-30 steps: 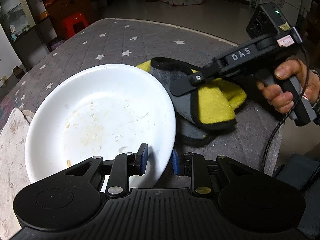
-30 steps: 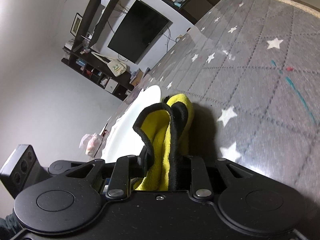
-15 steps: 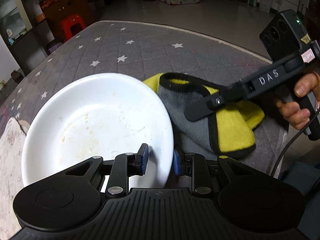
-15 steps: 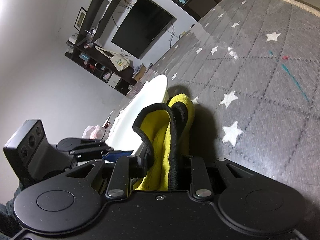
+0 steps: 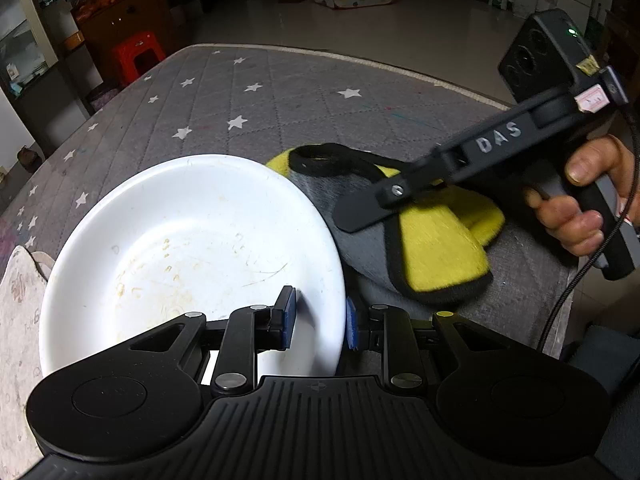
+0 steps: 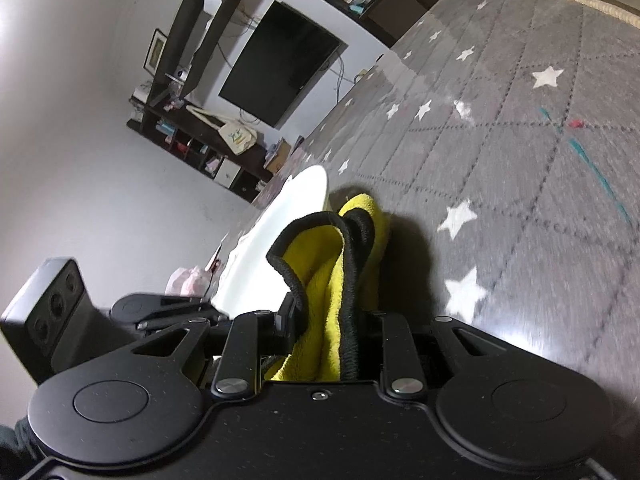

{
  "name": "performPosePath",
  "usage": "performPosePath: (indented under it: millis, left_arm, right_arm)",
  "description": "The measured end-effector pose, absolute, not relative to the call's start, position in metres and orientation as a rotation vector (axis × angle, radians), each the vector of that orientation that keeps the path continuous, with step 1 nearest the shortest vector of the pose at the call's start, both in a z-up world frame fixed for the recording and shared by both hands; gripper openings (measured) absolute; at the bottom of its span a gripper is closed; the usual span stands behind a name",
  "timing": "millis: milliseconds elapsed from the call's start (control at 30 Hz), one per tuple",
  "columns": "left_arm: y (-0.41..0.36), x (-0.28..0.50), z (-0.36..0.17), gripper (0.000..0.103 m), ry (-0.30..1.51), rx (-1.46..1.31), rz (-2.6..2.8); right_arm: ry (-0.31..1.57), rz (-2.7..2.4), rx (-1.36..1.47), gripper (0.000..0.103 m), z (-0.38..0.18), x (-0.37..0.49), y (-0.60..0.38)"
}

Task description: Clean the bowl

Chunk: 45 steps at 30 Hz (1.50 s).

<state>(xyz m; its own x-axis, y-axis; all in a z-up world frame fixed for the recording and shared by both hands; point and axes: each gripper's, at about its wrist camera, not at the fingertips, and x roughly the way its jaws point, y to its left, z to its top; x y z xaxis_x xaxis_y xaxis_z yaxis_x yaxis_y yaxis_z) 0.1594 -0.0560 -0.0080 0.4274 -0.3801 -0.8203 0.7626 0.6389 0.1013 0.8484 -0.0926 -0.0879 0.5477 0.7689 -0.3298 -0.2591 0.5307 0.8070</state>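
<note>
A white bowl (image 5: 180, 248) with dried yellowish food marks rests on the grey star-patterned table (image 5: 280, 112). My left gripper (image 5: 320, 318) is shut on its near right rim, one blue pad inside and one outside. To the right, a hand (image 5: 580, 208) holds my right gripper (image 5: 360, 216), which is shut on a yellow and grey cloth with black edging (image 5: 436, 248) lying beside the bowl. In the right wrist view the cloth (image 6: 320, 268) stands folded between the right gripper's (image 6: 324, 320) fingers. There the bowl (image 6: 280, 232) shows edge-on behind it, with the left gripper (image 6: 160, 312) at lower left.
A pale patterned cloth (image 5: 16, 320) lies at the bowl's left. The table's far edge (image 5: 360, 60) curves round, with a red stool (image 5: 136, 56) beyond. A black cable (image 5: 580, 280) hangs from the right gripper. A pink bag (image 6: 188, 280) sits past the bowl.
My left gripper has slid sideways with the bowl in its grip and has come into the right wrist view. The cloth and right gripper now sit farther right in the left view.
</note>
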Motion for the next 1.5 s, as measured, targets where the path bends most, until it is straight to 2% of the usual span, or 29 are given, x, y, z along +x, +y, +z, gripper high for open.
performPosePath:
  millis: [967,1500]
  left_arm:
    - [0.065,0.335,-0.012,0.025,0.855,0.541,-0.810]
    - [0.179,0.496,-0.013,0.028,0.864,0.434,-0.741]
  right_arm:
    - [0.745,0.627,0.669,0.026,-0.075,0.933,-0.071]
    - [0.733,0.616,0.703,0.025,-0.085,0.889,-0.092]
